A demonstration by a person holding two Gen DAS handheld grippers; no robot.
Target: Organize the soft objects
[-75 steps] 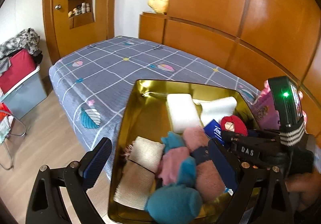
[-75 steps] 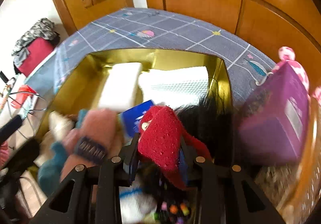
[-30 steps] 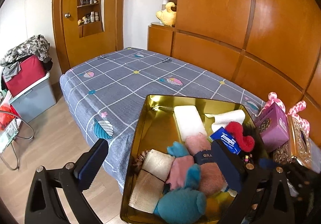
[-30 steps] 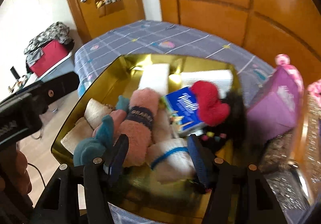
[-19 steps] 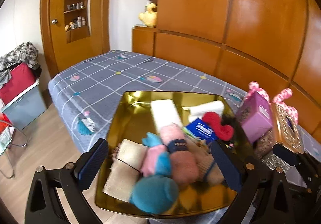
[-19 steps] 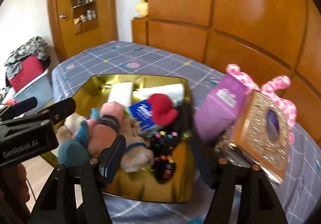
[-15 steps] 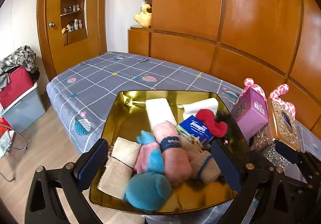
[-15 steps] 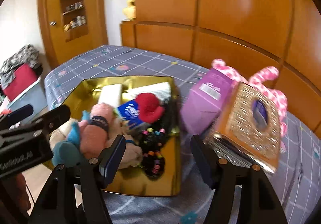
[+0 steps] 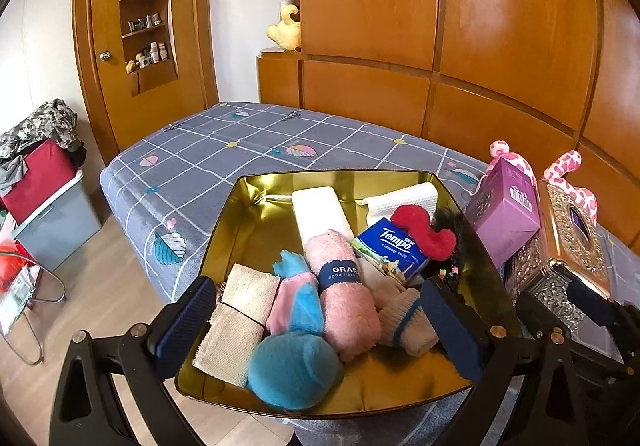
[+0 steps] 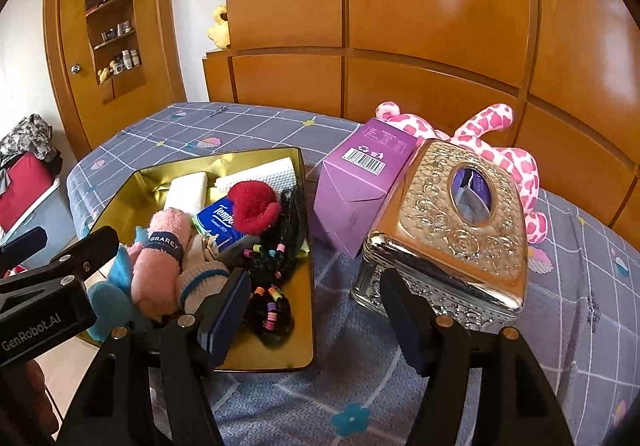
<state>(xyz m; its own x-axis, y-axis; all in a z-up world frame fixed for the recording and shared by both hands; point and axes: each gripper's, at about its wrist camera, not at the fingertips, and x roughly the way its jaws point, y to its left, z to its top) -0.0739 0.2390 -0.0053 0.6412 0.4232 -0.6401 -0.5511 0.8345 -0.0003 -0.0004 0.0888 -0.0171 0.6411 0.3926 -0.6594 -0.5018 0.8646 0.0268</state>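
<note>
My left gripper [image 9: 320, 322] hovers with its fingers [image 9: 184, 320] spread wide and empty over the near end of the gold tray [image 9: 256, 190] on the bed [image 9: 208, 154], the beige cloths [image 9: 240, 310], blue plush [image 9: 294, 374] and rolled pink towel [image 9: 346, 306] lying between them. My right gripper [image 10: 314, 316] also has its fingers [image 10: 224, 316] apart, having just been opening, with nothing between them; the black hair ties [image 10: 272, 306] and red plush [image 10: 254, 206] lie in the tray just beyond the left finger. The ornate tissue box [image 10: 452, 230] stands just beyond the right finger, with the purple box [image 10: 356, 186] and pink spotted plush [image 10: 500, 150] behind it.
</note>
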